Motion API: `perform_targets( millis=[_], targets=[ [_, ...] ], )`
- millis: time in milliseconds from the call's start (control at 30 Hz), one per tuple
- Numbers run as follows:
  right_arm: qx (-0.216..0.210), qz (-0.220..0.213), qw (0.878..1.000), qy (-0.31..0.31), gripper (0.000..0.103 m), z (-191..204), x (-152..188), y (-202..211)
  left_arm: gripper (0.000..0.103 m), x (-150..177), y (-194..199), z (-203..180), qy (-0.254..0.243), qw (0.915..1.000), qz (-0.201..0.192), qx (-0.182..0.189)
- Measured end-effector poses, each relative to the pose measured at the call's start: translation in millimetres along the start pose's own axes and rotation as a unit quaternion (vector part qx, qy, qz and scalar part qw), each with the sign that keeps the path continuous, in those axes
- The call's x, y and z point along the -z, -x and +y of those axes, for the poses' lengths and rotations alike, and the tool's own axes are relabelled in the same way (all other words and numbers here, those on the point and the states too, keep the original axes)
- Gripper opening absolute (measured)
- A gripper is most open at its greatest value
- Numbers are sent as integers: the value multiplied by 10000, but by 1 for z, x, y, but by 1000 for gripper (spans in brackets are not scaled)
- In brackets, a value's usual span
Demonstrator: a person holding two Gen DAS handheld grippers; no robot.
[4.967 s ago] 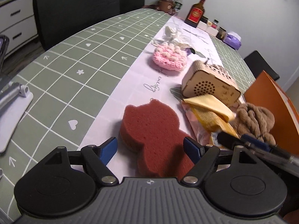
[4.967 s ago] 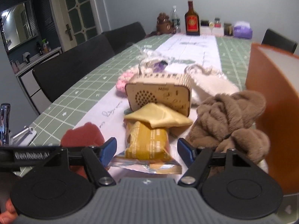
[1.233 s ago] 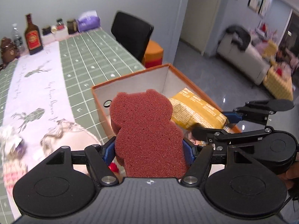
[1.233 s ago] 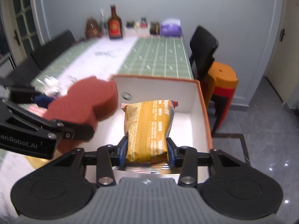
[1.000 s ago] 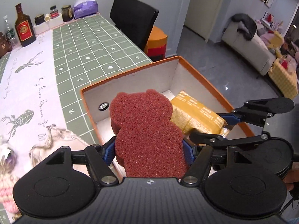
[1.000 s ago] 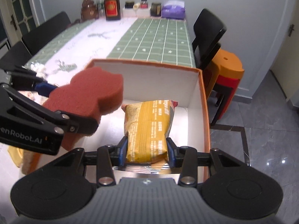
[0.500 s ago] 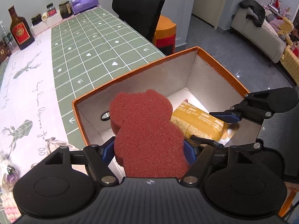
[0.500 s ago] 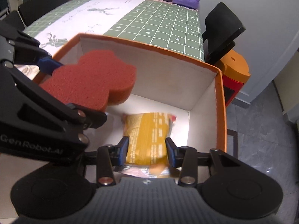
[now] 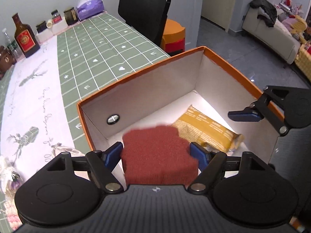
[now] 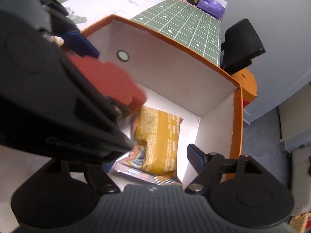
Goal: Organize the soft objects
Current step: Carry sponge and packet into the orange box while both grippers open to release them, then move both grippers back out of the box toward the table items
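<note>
The sponge [image 9: 158, 153], a dark red, coarse-pored foam slab with lobed edges, sits between the blue fingers [image 9: 112, 152] of the left gripper [image 9: 156, 151], which press both its sides, holding it above the open box [image 9: 233, 71]. The box is cardboard with an orange rim and outside, plain white walls within, and a round metal grommet [image 9: 113, 118] in its end wall. On its white floor lies the packet [image 9: 208, 132], a crinkled yellow foil-like wrapper with small print too fine to read and a flat sealed end. The right gripper [image 10: 147, 155] hovers over the packet with fingers spread apart, touching nothing. From the right wrist view the left gripper's black body shows part of a raised brand mark, blurred beyond reading. The box stands on a table [image 9: 101, 44] covered in green cloth gridded with white lines, hearts and stars, beside a white runner [image 9: 35, 89] with cursive script. At the far end stands a brown bottle [image 9: 24, 36] with a red label.
</note>
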State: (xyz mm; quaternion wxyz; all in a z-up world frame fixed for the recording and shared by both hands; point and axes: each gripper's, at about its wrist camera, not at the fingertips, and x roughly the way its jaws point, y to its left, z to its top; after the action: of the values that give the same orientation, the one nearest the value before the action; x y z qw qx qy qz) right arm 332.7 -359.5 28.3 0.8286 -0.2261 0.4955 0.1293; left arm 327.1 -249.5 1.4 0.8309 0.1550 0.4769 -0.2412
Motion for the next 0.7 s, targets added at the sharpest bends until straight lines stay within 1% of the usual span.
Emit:
perform_targets(
  millis=[67,133,233,300,400,500,567,700],
  targets=[
    [12,-2,10000,12,81,0,-1,4,92,1,3,1,57,9999,25,103],
    [41,-32,10000,4,84,1,-2,10,93,2,8,0,42,9999,5,112],
    [121,-32,9999,30,84,3,-2,17,95,4,14,-1,51,9999,0,159],
    [140,-41,9999,35,84,6,0,22,95,4,17,-3,42,9999,54,110],
    [167,-102,9998,-31,84,5,3,33,94,9,28,-3,101,9998,-66,178],
    [214,-219,9994,-177,84,3,5,45,93,15,44,-3,201,9988,-358,264],
    [282,-340,9986,-306,84,5,9,54,90,21,58,-3,273,9974,-621,256],
    [538,-709,9947,-507,84,14,20,72,89,38,91,-2,257,9920,-1229,106]
  ],
)
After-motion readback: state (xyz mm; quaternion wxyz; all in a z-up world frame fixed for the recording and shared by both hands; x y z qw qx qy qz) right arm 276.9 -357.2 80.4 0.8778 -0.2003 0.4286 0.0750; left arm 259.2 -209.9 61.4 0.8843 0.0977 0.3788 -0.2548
